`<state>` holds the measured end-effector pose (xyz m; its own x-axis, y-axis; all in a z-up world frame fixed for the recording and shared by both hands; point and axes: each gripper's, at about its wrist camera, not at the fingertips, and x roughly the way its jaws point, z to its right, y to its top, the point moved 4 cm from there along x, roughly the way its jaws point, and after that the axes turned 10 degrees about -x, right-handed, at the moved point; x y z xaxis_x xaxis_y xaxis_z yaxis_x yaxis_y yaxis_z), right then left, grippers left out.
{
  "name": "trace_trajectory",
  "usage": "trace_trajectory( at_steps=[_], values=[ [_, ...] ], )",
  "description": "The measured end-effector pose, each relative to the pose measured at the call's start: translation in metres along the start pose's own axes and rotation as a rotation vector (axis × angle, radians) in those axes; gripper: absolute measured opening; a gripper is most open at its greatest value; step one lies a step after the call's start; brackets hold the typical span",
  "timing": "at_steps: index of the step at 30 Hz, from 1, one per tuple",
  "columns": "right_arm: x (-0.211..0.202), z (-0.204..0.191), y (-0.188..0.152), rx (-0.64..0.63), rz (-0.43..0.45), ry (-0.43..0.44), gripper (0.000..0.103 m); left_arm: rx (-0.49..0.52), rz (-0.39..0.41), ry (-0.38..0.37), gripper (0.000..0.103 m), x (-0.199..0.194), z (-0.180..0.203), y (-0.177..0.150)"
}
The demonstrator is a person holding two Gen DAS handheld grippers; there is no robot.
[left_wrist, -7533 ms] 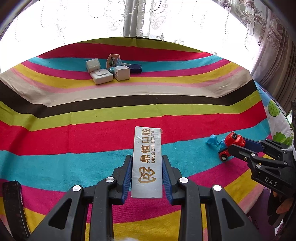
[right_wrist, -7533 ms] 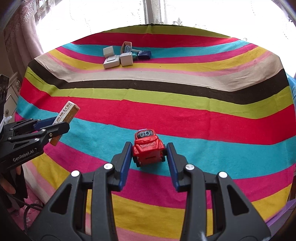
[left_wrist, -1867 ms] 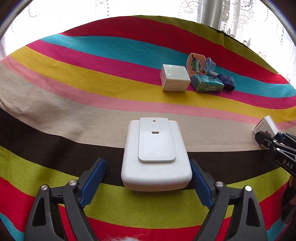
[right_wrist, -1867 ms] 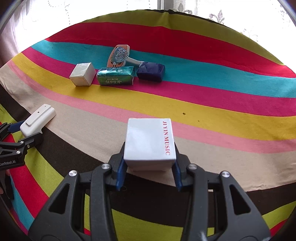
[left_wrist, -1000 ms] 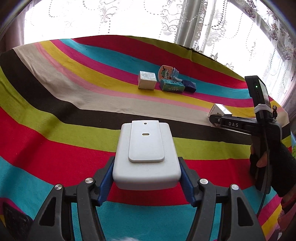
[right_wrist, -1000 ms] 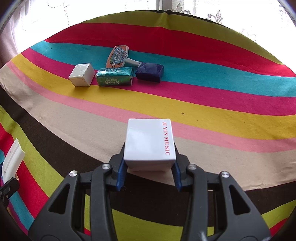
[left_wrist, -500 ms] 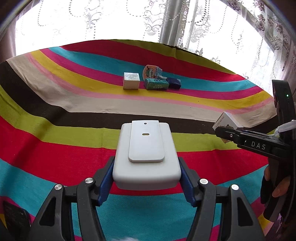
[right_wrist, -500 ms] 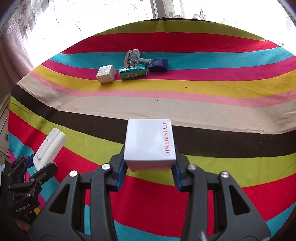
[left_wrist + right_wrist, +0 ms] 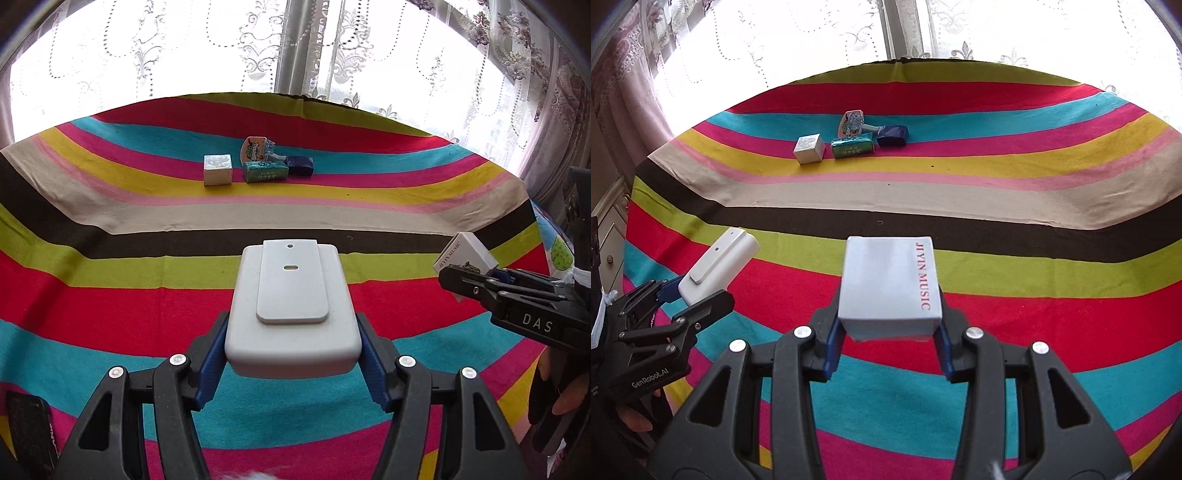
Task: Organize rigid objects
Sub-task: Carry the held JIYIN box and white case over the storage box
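Over the striped multicoloured cloth (image 9: 110,288), well back from its far edge, the left gripper (image 9: 291,354) clamps a rounded white plastic case (image 9: 291,306) and the right gripper (image 9: 886,343) a white cardboard box (image 9: 886,291), either liable to slip if tilted.

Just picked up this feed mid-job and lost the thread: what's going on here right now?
A person is tidying small boxes on a striped cloth, with hand-held tongs in each hand. The left tongs are clamped on a flat white plastic case, held above the cloth. The right tongs grip a white box printed JIYIN MUSIC, also lifted. At the far side, a small white cube box, a green packet and a dark blue packet sit in a row.
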<state>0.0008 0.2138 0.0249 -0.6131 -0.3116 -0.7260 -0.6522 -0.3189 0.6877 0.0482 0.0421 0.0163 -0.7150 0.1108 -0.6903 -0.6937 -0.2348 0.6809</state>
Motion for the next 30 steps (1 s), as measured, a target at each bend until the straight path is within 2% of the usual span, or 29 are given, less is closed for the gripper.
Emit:
trace_trajectory(
  at_steps=[13, 20, 30],
  values=[
    [-0.079, 0.015, -0.044, 0.007, 0.06, -0.039, 0.046, 0.088, 0.004, -0.058, 0.064, -0.041, 0.048, -0.024],
    [-0.104, 0.031, -0.05, 0.018, 0.082, -0.069, 0.046, 0.119, -0.016, -0.073, 0.064, -0.04, 0.065, -0.028],
    [-0.137, 0.034, -0.056, -0.032, 0.092, -0.105, 0.046, 0.159, -0.064, -0.151, 0.064, -0.045, 0.096, -0.038]
  ],
)
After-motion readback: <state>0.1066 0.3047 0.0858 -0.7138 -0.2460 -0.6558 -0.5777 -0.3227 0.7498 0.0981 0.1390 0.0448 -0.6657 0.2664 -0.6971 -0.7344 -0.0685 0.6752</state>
